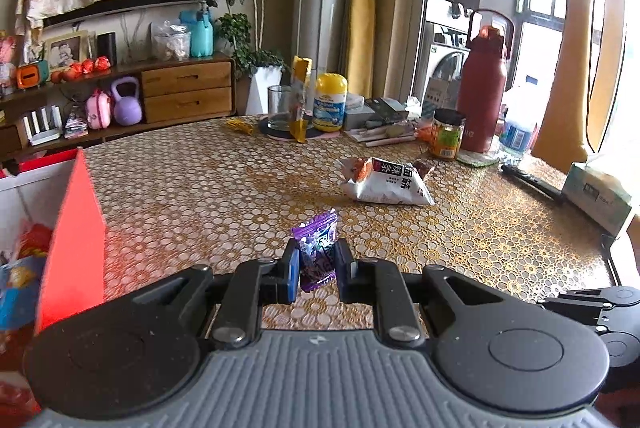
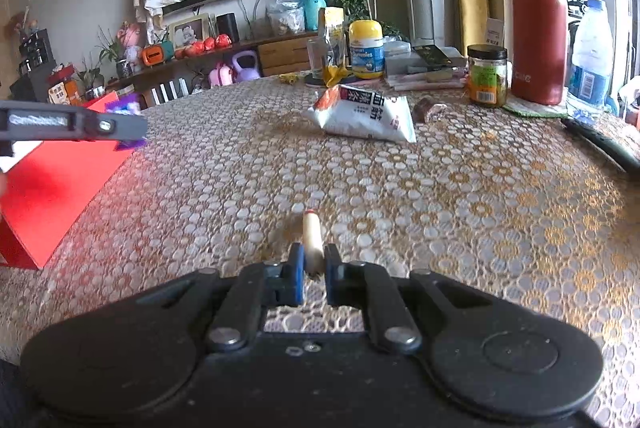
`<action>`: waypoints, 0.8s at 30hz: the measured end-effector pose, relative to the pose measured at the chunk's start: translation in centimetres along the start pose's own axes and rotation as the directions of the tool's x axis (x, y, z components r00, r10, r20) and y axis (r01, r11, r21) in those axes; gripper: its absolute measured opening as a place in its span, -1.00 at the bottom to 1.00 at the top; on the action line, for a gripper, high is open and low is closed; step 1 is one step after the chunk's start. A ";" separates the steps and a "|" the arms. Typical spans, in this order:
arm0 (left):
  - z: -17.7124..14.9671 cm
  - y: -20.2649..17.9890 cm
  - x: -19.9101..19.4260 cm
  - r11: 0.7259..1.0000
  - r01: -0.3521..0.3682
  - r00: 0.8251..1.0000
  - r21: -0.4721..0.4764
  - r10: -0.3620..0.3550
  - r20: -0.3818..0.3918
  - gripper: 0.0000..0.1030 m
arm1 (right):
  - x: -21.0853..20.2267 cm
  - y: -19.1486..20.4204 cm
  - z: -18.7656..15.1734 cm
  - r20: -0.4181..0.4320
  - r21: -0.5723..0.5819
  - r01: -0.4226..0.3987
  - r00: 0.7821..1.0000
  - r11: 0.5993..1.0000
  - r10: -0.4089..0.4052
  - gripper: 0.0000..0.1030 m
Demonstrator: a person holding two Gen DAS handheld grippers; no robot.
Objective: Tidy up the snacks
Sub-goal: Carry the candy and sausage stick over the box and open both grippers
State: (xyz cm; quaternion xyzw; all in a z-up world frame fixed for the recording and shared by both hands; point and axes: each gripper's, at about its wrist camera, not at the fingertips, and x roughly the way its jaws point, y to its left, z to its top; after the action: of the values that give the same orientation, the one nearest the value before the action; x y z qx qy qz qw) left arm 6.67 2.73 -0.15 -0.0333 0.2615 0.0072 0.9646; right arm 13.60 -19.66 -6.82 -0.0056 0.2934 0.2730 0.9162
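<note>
My left gripper (image 1: 318, 270) is shut on a small purple snack packet (image 1: 317, 250) and holds it above the table, just right of the red box (image 1: 74, 228). The box holds several snack packs. My right gripper (image 2: 313, 266) is shut on a thin cream-coloured snack stick (image 2: 311, 238) low over the table. A white snack bag (image 1: 386, 184) lies on the table further back; it also shows in the right wrist view (image 2: 364, 116). A small brown wrapped snack (image 2: 428, 108) lies beside it. The left gripper shows at the left of the right wrist view (image 2: 132, 136), over the red box (image 2: 52, 180).
At the table's far edge stand a glass (image 1: 279, 107), a yellow-lidded jar (image 1: 330, 103), a green-labelled jar (image 1: 447, 135), a red bottle (image 1: 483, 96), a water bottle (image 2: 590, 60) and papers. A tissue box (image 1: 598, 194) and a black stick (image 1: 532, 180) lie at the right.
</note>
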 end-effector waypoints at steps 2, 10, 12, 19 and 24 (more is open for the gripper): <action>-0.1 0.2 -1.2 1.000 0.000 1.000 -0.007 0.001 0.016 -0.66 | -0.6 0.3 -0.1 0.006 0.002 0.000 1.000 1.000 0.000 -0.82; 0.4 1.1 -4.8 1.000 -0.019 0.996 -0.022 0.020 0.085 -0.66 | -3.5 2.8 1.8 0.084 -0.049 -0.012 0.996 0.999 0.016 -0.82; 0.4 1.6 -5.5 0.999 -0.030 0.995 -0.033 0.033 0.094 -0.66 | -4.1 3.5 2.6 0.102 -0.063 -0.021 0.994 0.998 0.027 -0.82; 0.0 4.1 -8.1 0.993 -0.082 0.990 -0.081 0.091 0.111 -0.66 | -4.9 6.4 5.0 0.140 -0.121 -0.051 0.988 0.991 0.068 -0.82; -0.2 6.0 -10.2 0.987 -0.120 0.982 -0.109 0.134 0.130 -0.66 | -4.9 8.6 6.2 0.151 -0.149 -0.079 0.983 0.986 0.102 -0.82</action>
State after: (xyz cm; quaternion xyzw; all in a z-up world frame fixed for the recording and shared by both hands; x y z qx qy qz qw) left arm -2.43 8.71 4.42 -0.0645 0.1956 0.0844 0.9749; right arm 9.28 -13.71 2.21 -0.0360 0.1994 0.3342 0.9205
